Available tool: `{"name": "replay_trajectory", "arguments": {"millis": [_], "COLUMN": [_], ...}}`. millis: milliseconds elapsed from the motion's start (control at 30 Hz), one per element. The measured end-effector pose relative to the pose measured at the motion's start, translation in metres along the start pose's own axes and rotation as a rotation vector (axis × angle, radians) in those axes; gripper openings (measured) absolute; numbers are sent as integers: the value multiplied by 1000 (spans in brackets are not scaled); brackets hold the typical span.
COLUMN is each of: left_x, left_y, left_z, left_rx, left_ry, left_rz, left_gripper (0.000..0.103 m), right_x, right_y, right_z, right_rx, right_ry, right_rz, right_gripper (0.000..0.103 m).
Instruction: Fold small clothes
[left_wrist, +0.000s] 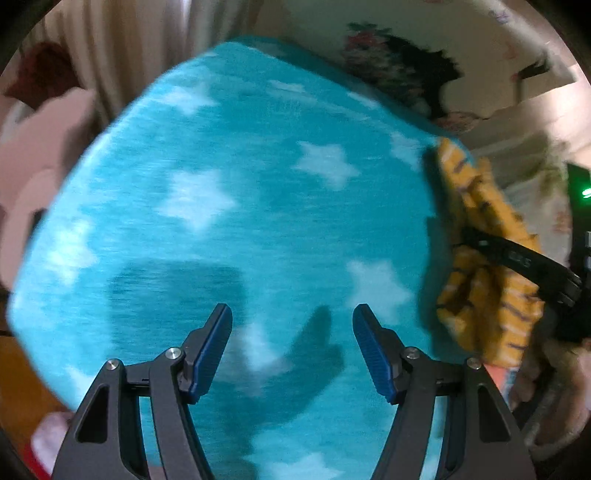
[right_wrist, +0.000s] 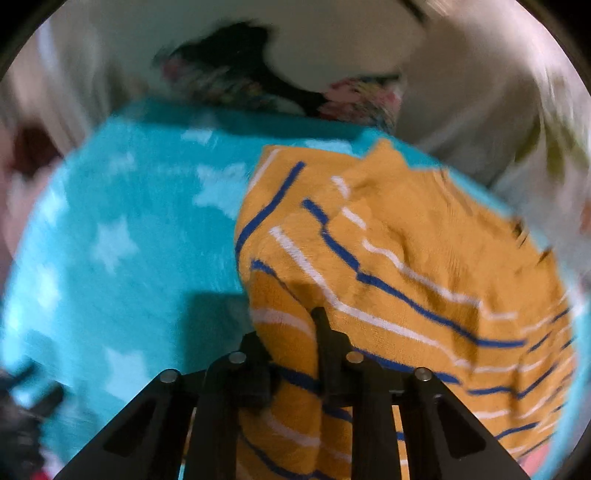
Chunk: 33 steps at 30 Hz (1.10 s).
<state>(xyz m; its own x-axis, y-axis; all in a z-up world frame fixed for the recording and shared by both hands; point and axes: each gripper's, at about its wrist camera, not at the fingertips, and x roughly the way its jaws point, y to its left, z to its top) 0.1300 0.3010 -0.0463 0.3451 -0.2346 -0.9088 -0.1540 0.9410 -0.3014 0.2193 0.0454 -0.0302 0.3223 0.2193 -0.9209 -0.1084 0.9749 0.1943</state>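
Observation:
A yellow garment with blue and white stripes (right_wrist: 406, 258) lies bunched on a turquoise blanket with white stars (right_wrist: 122, 240). My right gripper (right_wrist: 295, 332) is shut on a fold of the garment at its near edge. In the left wrist view the garment (left_wrist: 480, 258) hangs crumpled at the right edge of the blanket (left_wrist: 240, 203), with a black finger of the right gripper (left_wrist: 517, 262) across it. My left gripper (left_wrist: 291, 325) is open and empty above the blanket, well left of the garment.
A floral cloth with a dark patch (left_wrist: 399, 70) lies beyond the blanket's far edge. Pale curtains (left_wrist: 129, 44) hang at the back. Pink fabric (left_wrist: 44, 147) sits at the left.

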Motion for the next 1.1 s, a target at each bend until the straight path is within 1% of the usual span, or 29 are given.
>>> {"name": "replay_trajectory", "arguments": {"millis": [67, 133, 167, 200, 267, 333, 400, 433, 467, 567, 600, 667, 700, 733, 800, 833, 867, 933, 1000, 1033, 1100], "left_x": [4, 10, 13, 18, 24, 29, 33, 34, 33, 16, 12, 2, -2, -7, -17, -19, -21, -20, -11, -3, 8], "left_y": [-12, -29, -39, -51, -73, -93, -110, -118, -127, -163, -175, -205, -219, -229, -248, -255, -260, -267, -272, -272, -272], "left_z": [-3, -7, -9, -10, -11, -10, -9, -9, -9, -19, -23, -31, -35, -37, -45, -48, -52, -58, -66, -70, -77], "left_rx": [12, 30, 49, 82, 141, 168, 163, 155, 148, 165, 174, 207, 217, 218, 215, 212, 208, 208, 203, 190, 160], "left_ry": [2, 4, 1, -6, -25, -31, -12, 11, 23, -12, -15, -23, -28, -37, -51, -55, -60, -57, -38, -17, 19], "left_rz": [-91, -196, -236, -250, -242, -235, -260, -268, -276, -288, -299, -312, -316, -321, -339, -335, -328, -309, -272, -256, -241], "left_gripper": [72, 73, 75, 75, 75, 74, 45, 21, 16, 16, 16, 16, 17, 18, 26, 33, 36, 36, 36, 36, 36], "right_x": [-1, -2, -3, -5, -9, -13, -18, -21, -24, -39, -47, -59, -65, -71, -79, -82, -84, -84, -83, -82, -77], "right_y": [-18, -25, -28, -29, -32, -38, -46, -51, -56, -80, -95, -124, -135, -156, -195, -220, -243, -286, -323, -341, -368], "right_z": [3, 4, 5, 6, 7, 7, 6, 5, 5, 2, 0, -5, -7, -11, -21, -28, -36, -52, -69, -79, -97], "right_rx": [69, 101, 106, 106, 104, 103, 109, 117, 123, 160, 185, 227, 242, 265, 314, 348, 383, 454, 513, 544, 597], "right_ry": [16, 27, 29, 29, 27, 21, 13, 5, -1, -34, -55, -90, -103, -121, -142, -153, -162, -174, -180, -178, -168], "right_rz": [92, 145, 165, 177, 208, 239, 278, 303, 325, 397, 429, 463, 470, 477, 481, 480, 474, 463, 436, 423, 424], "right_gripper": [19, 18, 18, 18, 18, 17, 17, 17, 17, 17, 16, 16, 16, 16, 16, 16, 16, 16, 16, 16, 16]}}
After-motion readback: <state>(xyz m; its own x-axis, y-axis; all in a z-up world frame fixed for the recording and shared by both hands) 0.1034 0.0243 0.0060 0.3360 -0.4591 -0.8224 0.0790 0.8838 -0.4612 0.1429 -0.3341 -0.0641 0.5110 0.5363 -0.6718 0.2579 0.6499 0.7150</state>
